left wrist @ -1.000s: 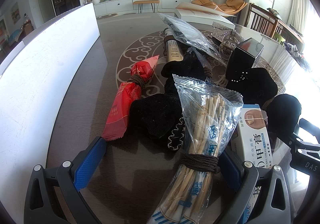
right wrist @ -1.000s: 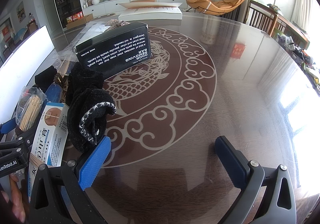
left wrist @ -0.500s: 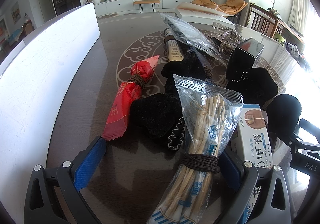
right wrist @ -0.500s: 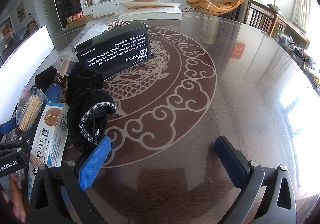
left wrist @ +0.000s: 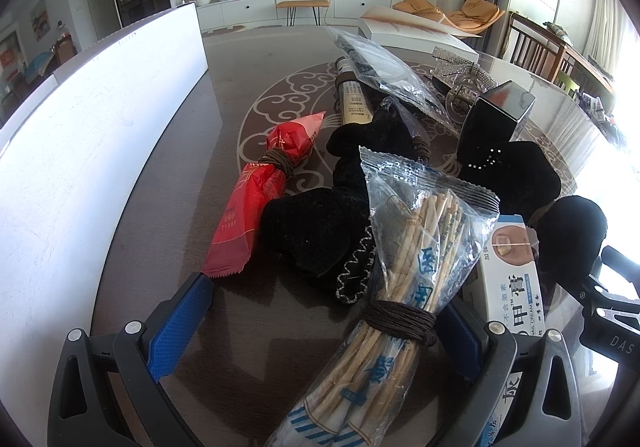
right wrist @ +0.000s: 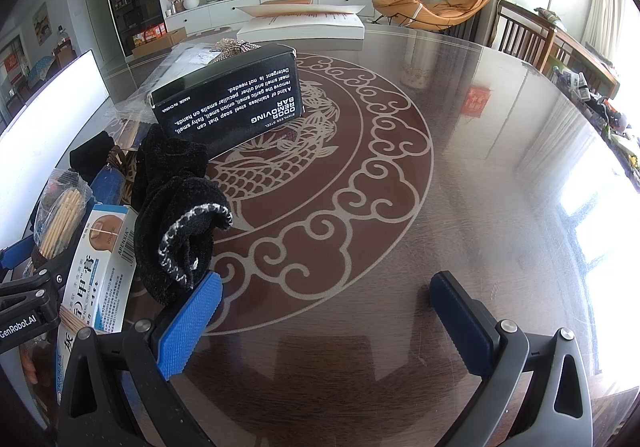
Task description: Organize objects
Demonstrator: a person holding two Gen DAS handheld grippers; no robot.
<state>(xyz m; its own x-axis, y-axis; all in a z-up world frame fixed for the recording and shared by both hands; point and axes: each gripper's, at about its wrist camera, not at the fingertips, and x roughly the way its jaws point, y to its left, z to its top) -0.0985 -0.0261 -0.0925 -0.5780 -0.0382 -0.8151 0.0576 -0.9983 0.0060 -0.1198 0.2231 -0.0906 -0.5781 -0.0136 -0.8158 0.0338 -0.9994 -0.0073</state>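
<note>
Left gripper [left wrist: 320, 323] is hovering with jaws spread wide around the bagged wooden sticks [left wrist: 404, 271], no pad visibly touching. Right gripper [right wrist: 328, 311] is gaping over bare table [right wrist: 460, 187], black sock [right wrist: 176, 215] lying just beside its left finger.

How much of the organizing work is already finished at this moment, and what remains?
Little looks done. The red snack packet, black knitted cloths, white nail-cream box and black soap box lie crowded together on the glossy patterned table. In hand: nothing is gripped; the open left gripper straddles the clear bag of wooden sticks. The right gripper is open over bare tabletop. Sorting everything remains.
</note>
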